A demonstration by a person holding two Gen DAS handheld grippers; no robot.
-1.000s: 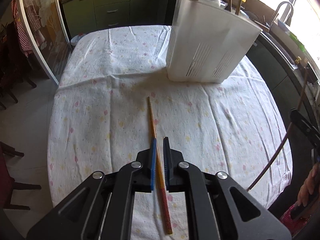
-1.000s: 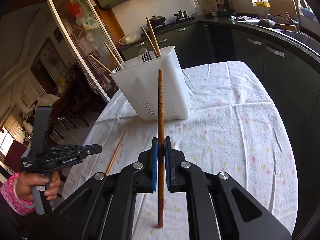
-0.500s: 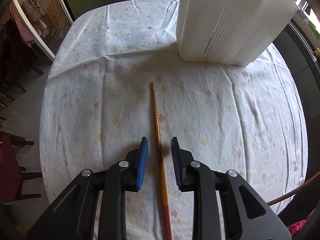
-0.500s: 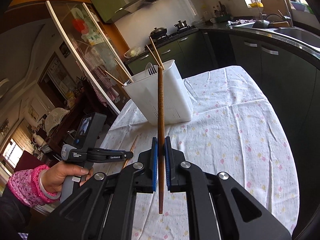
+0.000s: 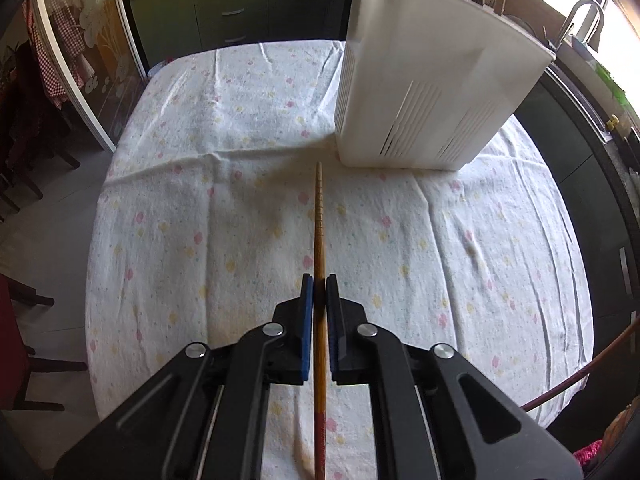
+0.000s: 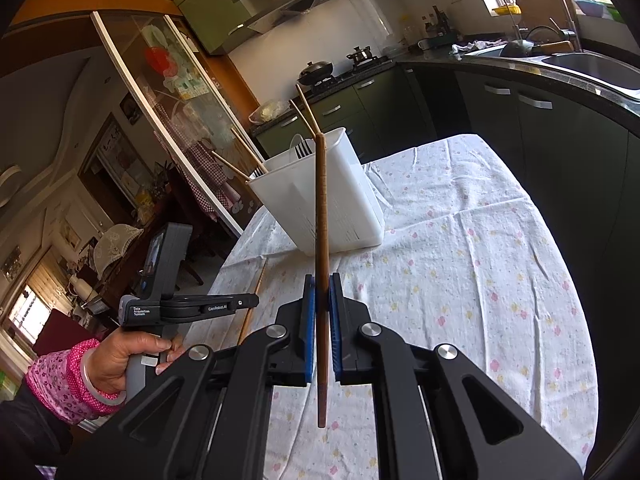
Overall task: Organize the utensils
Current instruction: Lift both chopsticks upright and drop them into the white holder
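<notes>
My left gripper [image 5: 319, 284] is shut on a light wooden chopstick [image 5: 319, 220] with a red end; the stick points toward the white utensil holder [image 5: 432, 92]. I cannot tell whether it touches the cloth. In the right wrist view, the left gripper [image 6: 250, 303] is at the left, held by a hand [image 6: 124, 360], with that chopstick [image 6: 260, 280] crossing its fingers. My right gripper [image 6: 322, 284] is shut on a dark brown chopstick [image 6: 321, 200], upright in front of the holder [image 6: 348, 204]. The holder contains several chopsticks and a fork [image 6: 303, 148].
A white flowered cloth [image 5: 440, 240] covers the table. Dark green cabinets [image 5: 236, 8] stand behind it, and a counter with a sink [image 6: 592, 64] runs along the right. A glass sliding door [image 6: 168, 112] and chairs [image 5: 24, 288] lie to the left.
The left jaws opened around the light chopstick on the cloth, then closed on it. The right gripper rose a little, still gripping the dark chopstick.
</notes>
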